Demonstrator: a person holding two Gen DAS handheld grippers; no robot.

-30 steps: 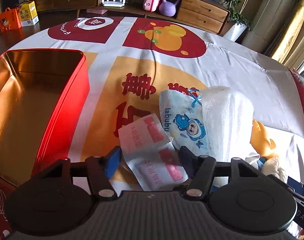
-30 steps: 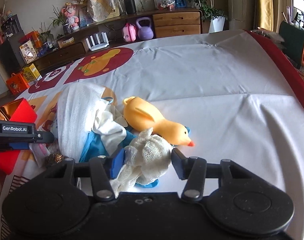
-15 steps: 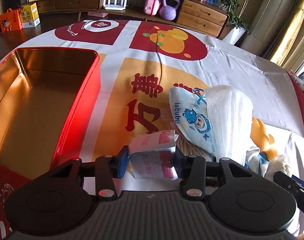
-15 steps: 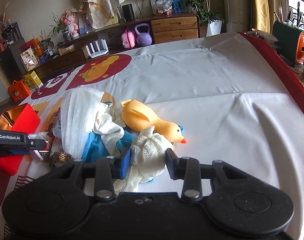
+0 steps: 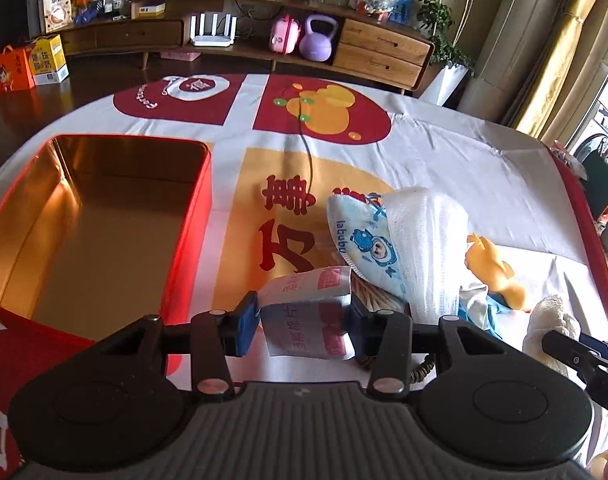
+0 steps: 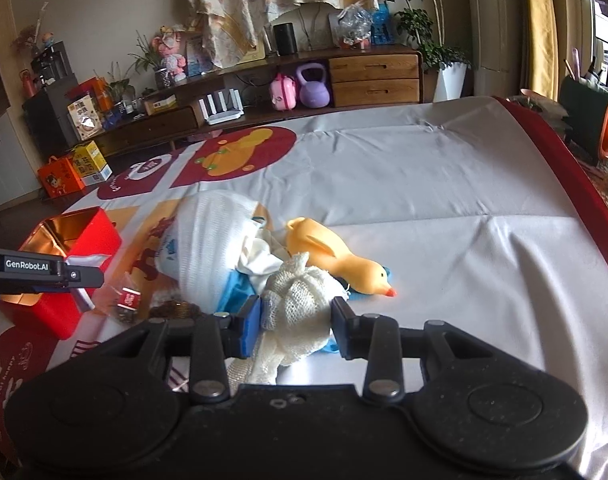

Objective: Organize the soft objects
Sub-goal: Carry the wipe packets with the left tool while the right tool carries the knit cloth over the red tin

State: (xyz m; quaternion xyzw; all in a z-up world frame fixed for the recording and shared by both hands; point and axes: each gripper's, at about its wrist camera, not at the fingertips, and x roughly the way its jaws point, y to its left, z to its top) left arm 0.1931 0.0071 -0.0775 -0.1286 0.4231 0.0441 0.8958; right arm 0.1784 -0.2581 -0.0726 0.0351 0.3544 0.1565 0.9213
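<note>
1. Two claws, each clamped on something soft. From the left wrist: the left gripper (image 5: 304, 316) has its jaws pressed on a white-and-pink packet (image 5: 304, 320), held clear of the cloth (image 5: 464, 168). Only this view looks straight into the red tin (image 5: 104, 216), open, gold-lined, to the packet's left. A printed bib (image 5: 368, 244) and a white towel (image 5: 428, 240) lie just right of the packet.
2. From the right wrist: the right gripper (image 6: 296, 320) is clamped on a cream knit bundle (image 6: 300, 300), which droops below the jaws. Only here the yellow duck (image 6: 336, 260) shows whole, lying just behind the bundle, beak pointing right. The tin (image 6: 80, 240) sits far left, behind the other claw.
</note>
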